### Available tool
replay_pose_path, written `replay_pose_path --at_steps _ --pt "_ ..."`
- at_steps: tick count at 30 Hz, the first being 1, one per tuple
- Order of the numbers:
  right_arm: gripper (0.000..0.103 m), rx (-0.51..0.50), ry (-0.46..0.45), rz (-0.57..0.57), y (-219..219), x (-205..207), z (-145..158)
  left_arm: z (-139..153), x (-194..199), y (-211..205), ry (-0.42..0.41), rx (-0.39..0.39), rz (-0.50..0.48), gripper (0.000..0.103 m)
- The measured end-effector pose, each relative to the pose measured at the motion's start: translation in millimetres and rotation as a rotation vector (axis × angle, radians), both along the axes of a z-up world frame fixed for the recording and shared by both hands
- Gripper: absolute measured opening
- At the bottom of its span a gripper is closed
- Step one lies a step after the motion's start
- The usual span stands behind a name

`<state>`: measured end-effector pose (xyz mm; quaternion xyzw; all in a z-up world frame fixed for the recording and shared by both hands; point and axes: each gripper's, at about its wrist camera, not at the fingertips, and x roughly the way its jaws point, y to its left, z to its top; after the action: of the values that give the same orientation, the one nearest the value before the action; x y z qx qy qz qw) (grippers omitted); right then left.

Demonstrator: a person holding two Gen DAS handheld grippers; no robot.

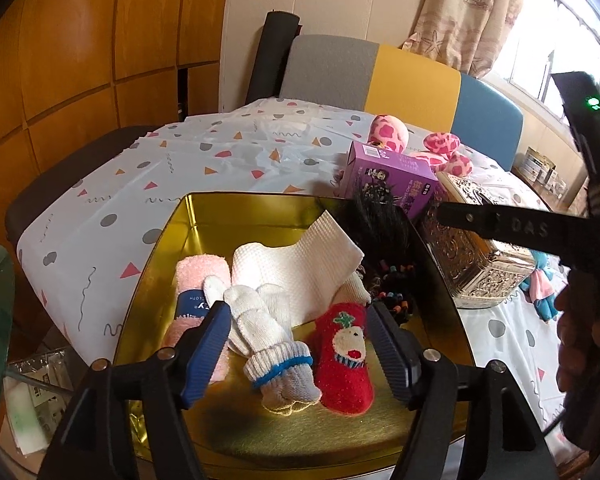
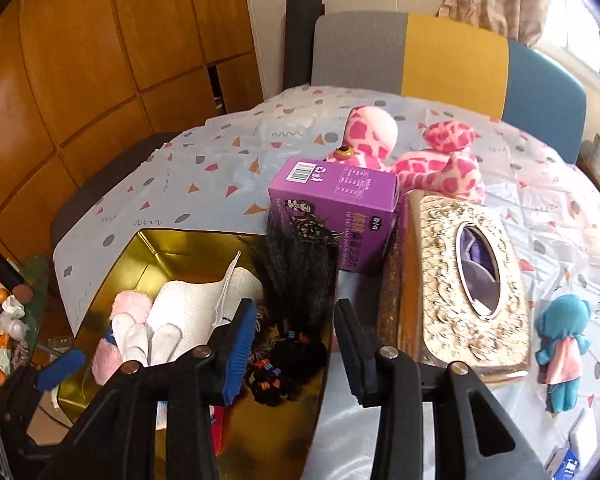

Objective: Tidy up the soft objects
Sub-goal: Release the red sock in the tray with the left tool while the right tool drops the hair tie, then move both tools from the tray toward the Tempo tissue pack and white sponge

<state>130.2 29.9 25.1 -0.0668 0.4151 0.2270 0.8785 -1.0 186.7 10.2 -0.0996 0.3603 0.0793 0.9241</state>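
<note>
Soft things fill the gold tin [image 1: 204,216] on my worktop [image 1: 148,184], its patterned cloth running toward the wood-panelled wall: pink towel [image 1: 192,276], white glove [image 1: 260,328], red sock [image 1: 346,356]. My left hand-held gripper [image 1: 298,344] gapes empty above them.

From the right, the black wig [image 2: 300,272] drapes over the tin's rim; my right hand-held gripper [image 2: 296,344] is half open, gripping nothing.

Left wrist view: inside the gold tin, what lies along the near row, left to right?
pink fluffy towel roll → white knit glove with blue-banded cuff → red fuzzy sock with a cartoon face. All three sit in the gold tin, seen between the open left gripper fingers.
</note>
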Motion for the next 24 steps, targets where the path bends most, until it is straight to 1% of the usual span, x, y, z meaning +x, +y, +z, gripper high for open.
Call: replay_pose_path --at_steps 5,24 --pt "0.041 0.000 -0.034 -0.006 -9 -14 3 3 -3 -3 -0.004 0.014 0.006 0.077" --pt "0.041 0.023 -0.089 -0.072 -53 -37 9 12 -8 -14 -0.016 0.061 0.009 0.082"
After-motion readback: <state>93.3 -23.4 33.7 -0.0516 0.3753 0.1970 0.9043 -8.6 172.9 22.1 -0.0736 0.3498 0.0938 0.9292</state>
